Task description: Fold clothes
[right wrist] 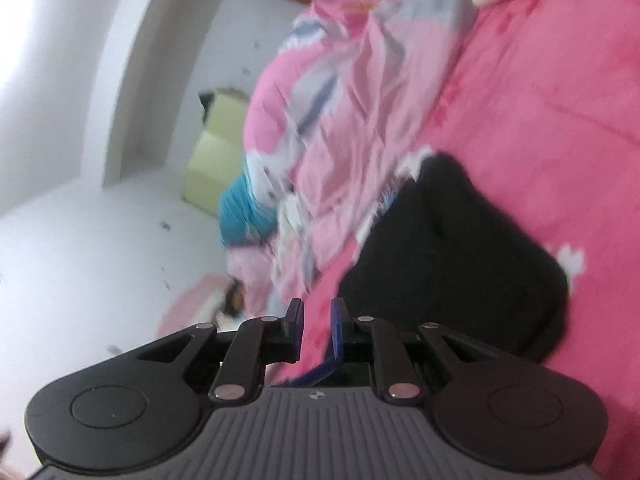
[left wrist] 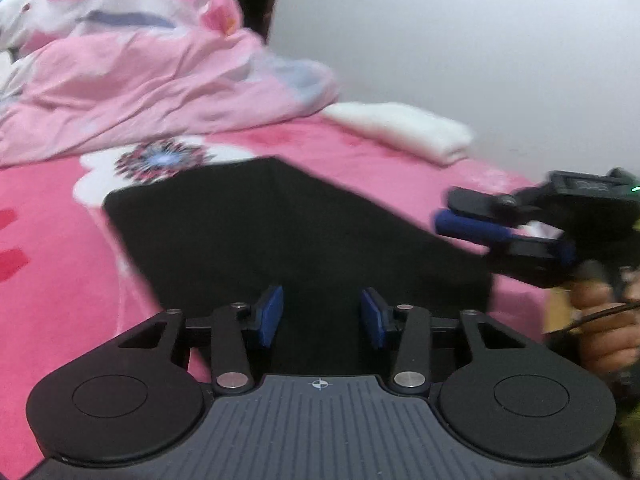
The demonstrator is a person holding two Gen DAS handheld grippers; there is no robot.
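Note:
A black garment [left wrist: 300, 232] lies folded flat on the pink bed cover [left wrist: 48, 280]. My left gripper [left wrist: 322, 316] hovers over its near edge, blue pads well apart and nothing pressed between them. My right gripper [left wrist: 448, 212] comes in from the right beside the garment's right edge, held by a hand [left wrist: 608, 332]. In the right wrist view, which is rolled sideways, the right gripper [right wrist: 317, 326] shows a narrow gap between its pads with only the pink cover behind it. There the black garment [right wrist: 460, 260] lies just ahead and to the right.
A crumpled pink patterned quilt [left wrist: 140, 80] is heaped at the back left of the bed. A folded white cloth [left wrist: 400, 128] rests near the white wall [left wrist: 480, 40]. A pale yellow box [right wrist: 212, 160] and a teal item [right wrist: 240, 212] sit beyond the quilt [right wrist: 340, 120].

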